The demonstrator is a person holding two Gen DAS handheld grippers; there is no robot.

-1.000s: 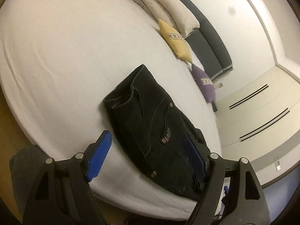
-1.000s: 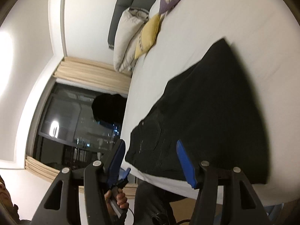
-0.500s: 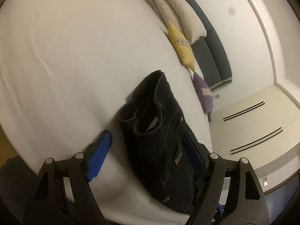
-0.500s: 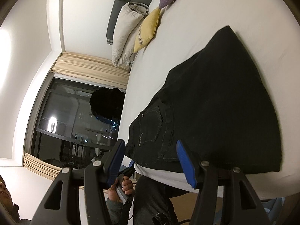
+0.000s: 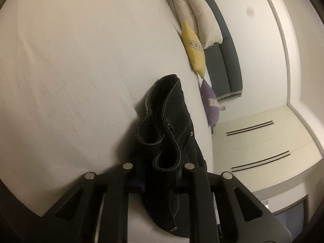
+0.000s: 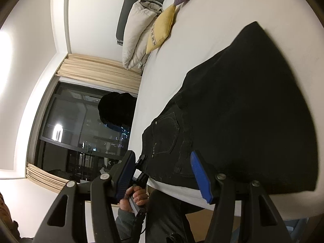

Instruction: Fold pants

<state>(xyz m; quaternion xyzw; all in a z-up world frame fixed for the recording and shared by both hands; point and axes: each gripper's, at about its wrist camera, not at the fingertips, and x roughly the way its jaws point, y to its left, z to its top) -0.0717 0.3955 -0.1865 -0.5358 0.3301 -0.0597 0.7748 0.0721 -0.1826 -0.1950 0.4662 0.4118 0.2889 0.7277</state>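
On the bed [image 5: 70, 70], white-sheeted and filling most of both views, the pants [image 6: 243, 111] lay as a dark, already doubled slab near the edge closest to the person. Cushions sat well apart at the far headboard end: pale pillows [image 5: 194, 14], then a yellow cushion [image 5: 193, 48], then a purple cushion [image 5: 210, 103]. A dark window [image 6: 81, 131] stood beyond the bed in the right view.

Pants: waistband end with back pocket [image 6: 168, 133] lay toward the bed edge on the left-gripper side; the plain folded bulk ran away across the mattress. Long axis roughly along the bed edge, from the left tool toward the right one.

Left gripper [image 5: 160, 182]: jaws clenched on the bunched waistband, cloth standing up between them in wavy stitched loops. Pads hidden by cloth. This tool was touching the garment.

Right gripper [image 6: 164, 174]: jaws released, blue pads spread, nothing between them. It hovered above the bed edge with the pants just ahead of its fingers; contact could not be confirmed. The person's hand [image 6: 135, 196] showed below, on the handle of the other tool.

Judgement: fold partly done. The next move turns on the held waistband end being carried along the long axis over the flat bulk; the left tool is the nearer and already has the grip, so the right would serve to pin or smooth the far part.
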